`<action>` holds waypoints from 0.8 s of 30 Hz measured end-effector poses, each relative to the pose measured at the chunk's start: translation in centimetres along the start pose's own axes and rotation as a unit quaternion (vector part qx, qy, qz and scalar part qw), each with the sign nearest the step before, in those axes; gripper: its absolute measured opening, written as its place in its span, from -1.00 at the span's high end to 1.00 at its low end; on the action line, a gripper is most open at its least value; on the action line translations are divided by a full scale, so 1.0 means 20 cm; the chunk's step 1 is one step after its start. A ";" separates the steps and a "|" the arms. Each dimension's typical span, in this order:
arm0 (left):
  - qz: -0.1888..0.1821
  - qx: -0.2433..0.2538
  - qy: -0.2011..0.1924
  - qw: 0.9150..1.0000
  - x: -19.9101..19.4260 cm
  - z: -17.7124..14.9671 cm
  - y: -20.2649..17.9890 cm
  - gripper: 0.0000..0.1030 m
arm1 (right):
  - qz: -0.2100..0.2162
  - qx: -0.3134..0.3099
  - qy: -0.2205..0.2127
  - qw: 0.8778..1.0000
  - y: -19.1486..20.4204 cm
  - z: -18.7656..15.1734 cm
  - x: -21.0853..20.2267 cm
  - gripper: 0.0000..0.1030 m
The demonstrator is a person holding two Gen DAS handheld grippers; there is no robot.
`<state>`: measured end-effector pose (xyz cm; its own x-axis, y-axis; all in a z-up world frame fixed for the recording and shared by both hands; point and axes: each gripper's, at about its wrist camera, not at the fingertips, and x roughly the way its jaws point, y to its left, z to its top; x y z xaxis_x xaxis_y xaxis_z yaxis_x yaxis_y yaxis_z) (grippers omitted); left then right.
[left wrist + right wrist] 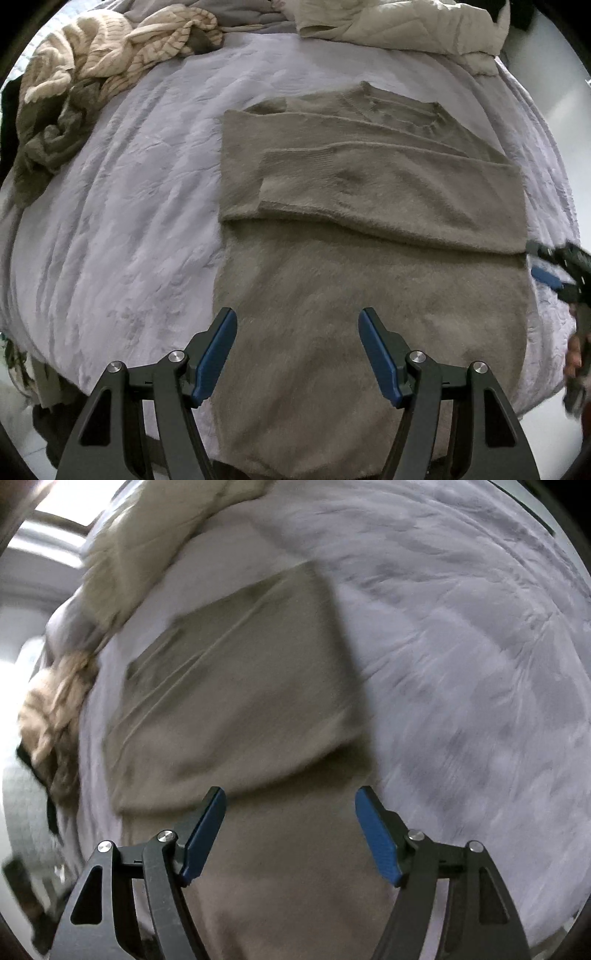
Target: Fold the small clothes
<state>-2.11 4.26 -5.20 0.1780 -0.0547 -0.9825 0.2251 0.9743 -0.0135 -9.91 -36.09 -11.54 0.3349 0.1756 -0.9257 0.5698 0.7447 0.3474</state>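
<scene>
Right gripper [290, 834] gapes above blurred sweater [258, 709].

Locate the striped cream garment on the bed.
In the left wrist view, the striped cream garment lies crumpled at the bed's far-left corner, atop an olive garment, left of the flat taupe sweater.

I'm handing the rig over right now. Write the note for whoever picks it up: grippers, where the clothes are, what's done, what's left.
Left gripper: open, empty, above the sweater's lower body near the hem.
Right gripper: open, empty, over the sweater's right side; its view is motion-blurred.
Taupe sweater: flat on the lavender bedspread, collar away from you, both sleeves folded across the chest.
Done: sleeves in.
Left: probably fold the hem up toward the collar, then set it aside.
Unfolded clothes pile waits at far left; cream quilt at the back.
</scene>
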 end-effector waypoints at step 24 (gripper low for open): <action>0.017 0.020 0.011 1.000 0.01 -0.02 -0.25 -0.34 | 0.048 -0.061 0.033 0.996 -0.07 0.00 -0.07 -0.25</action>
<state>-3.62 -0.53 -5.44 0.1657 -0.0166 -0.9860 0.2575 0.9659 0.0270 -11.21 -37.32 -10.62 0.3303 0.2892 -0.8985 0.4406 0.7946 0.4177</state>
